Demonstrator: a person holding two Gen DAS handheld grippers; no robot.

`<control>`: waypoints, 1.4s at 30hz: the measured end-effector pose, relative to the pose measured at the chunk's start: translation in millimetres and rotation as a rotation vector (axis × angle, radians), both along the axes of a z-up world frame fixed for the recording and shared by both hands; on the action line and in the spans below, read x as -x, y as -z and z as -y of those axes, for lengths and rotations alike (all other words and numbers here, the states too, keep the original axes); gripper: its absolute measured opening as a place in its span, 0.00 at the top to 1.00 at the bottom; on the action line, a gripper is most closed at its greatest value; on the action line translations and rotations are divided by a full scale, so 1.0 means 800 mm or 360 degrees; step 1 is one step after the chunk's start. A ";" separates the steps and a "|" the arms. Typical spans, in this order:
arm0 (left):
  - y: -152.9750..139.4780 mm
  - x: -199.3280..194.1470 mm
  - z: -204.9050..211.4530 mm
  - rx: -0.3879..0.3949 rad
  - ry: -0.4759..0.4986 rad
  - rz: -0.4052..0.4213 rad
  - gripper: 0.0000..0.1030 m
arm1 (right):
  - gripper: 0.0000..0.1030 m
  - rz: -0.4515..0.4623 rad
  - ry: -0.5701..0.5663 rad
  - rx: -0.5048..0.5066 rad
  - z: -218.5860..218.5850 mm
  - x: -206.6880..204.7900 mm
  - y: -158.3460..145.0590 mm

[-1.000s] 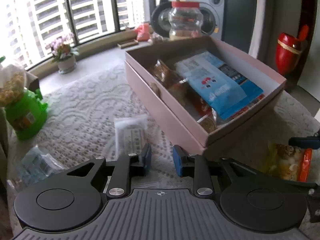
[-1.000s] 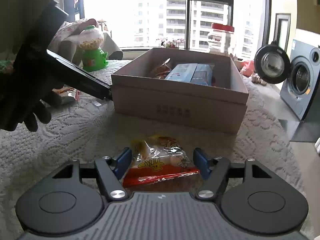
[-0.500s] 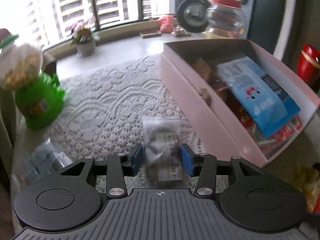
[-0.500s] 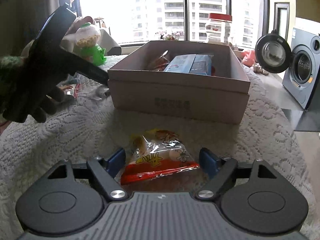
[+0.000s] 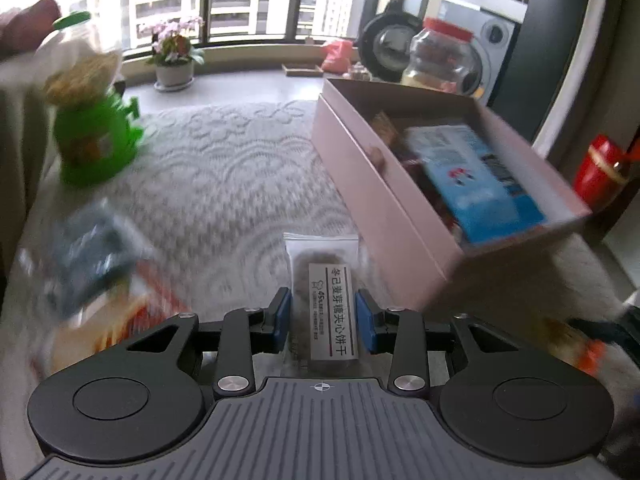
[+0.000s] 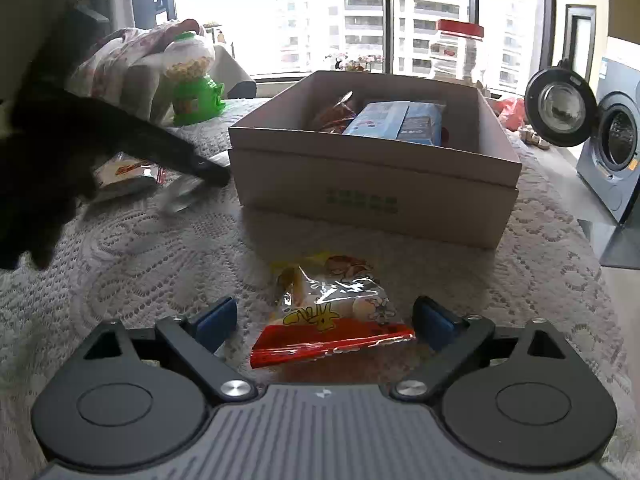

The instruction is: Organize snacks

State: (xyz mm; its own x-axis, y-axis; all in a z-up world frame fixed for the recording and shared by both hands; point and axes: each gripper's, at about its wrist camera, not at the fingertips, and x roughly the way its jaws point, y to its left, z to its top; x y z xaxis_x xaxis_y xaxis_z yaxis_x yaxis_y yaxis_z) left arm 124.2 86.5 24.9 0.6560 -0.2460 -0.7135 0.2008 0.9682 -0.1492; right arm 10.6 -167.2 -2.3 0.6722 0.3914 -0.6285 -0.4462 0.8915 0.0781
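My left gripper [image 5: 323, 320] is open with a clear biscuit packet [image 5: 326, 300] lying between its blue pads; I cannot tell whether the pads touch it. The pink snack box [image 5: 384, 204] stands just right of it, holding a blue packet [image 5: 476, 184] and other snacks. My right gripper [image 6: 325, 324] is wide open around a yellow and red snack bag [image 6: 332, 320] on the lace cloth, in front of the box [image 6: 376, 184]. The left gripper also shows in the right wrist view [image 6: 200, 170] over the clear packet.
A green candy dispenser [image 5: 94, 136] stands far left. More snack packets [image 5: 92, 264] lie at the left edge. A red-lidded jar [image 5: 438, 58] stands behind the box. A flower pot [image 5: 174, 60] and a washing machine [image 6: 612, 148] lie beyond.
My left gripper swung left from the box's side to the clear packet and opened around it. My right gripper opened wider and drew back slightly from the yellow bag.
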 end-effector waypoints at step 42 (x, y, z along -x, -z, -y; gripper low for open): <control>0.016 0.154 0.075 -0.0100 0.0032 0.0106 0.57 | 0.38 -0.0062 0.0136 -0.0019 0.047 0.053 -0.022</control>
